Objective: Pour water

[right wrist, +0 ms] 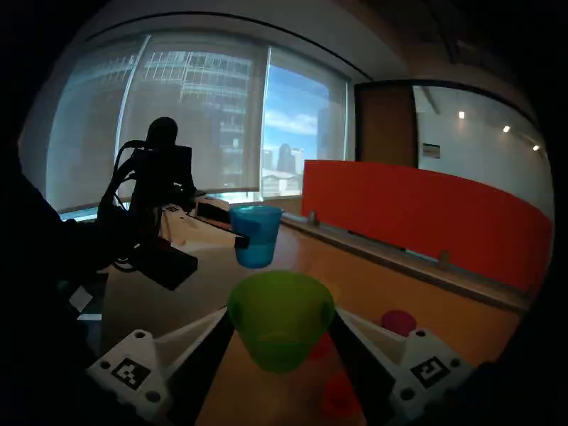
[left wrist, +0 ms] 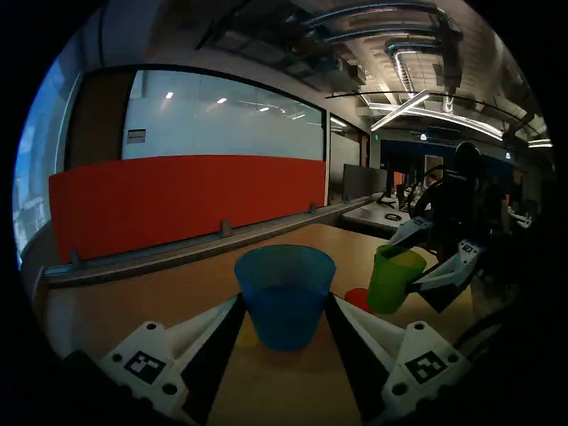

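The left tool (left wrist: pixel 284 312) pinches a translucent blue plastic cup (left wrist: pixel 285 280) between its white fingers. The cup is tapered, smooth and upright, held just above the pale wooden surface (left wrist: pixel 142 305). The right tool (right wrist: pixel 282 337) grips a translucent green cup (right wrist: pixel 280 319) of the same tapered shape at its sides, near the blue one. Small flat round discs, red (left wrist: pixel 357 298) and pink (right wrist: pixel 397 321), lie on the surface beneath.
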Demonstrator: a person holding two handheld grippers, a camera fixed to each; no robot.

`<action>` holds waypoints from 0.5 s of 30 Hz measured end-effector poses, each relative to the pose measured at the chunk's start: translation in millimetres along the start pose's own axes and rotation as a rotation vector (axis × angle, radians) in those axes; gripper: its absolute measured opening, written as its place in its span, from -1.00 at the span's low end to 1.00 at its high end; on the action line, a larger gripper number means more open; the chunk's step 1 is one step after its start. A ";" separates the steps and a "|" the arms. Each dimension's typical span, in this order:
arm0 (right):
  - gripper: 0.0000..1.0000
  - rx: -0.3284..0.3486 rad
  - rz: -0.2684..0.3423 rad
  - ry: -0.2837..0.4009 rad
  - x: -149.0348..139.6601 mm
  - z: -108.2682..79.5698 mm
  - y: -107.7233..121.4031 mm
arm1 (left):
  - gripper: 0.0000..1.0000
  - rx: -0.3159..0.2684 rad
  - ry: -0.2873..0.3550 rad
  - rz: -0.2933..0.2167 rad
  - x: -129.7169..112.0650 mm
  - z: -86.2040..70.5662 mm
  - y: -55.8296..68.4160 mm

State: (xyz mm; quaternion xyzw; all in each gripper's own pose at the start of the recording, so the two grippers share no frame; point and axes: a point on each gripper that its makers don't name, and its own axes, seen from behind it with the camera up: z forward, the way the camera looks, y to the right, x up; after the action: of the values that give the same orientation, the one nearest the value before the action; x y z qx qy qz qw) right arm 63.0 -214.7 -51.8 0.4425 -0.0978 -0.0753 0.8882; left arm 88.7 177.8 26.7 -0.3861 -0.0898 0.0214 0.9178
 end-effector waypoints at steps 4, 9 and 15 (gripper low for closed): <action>0.83 -0.002 -0.002 0.013 3.3 1.0 0.3 | 0.58 -0.002 -0.001 0.000 -0.3 0.1 0.1; 0.84 -0.003 -0.004 0.021 6.2 1.3 1.7 | 0.58 -0.002 -0.001 0.002 -0.1 0.3 0.0; 0.84 -0.004 -0.008 0.022 6.4 1.8 3.0 | 0.58 0.001 -0.003 0.005 -0.8 0.8 -1.4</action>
State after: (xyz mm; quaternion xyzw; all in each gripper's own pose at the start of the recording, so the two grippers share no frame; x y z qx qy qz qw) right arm 68.9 -215.8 -47.7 0.4419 -0.0862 -0.0744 0.8898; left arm 87.7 177.2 28.2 -0.3859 -0.0901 0.0242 0.9178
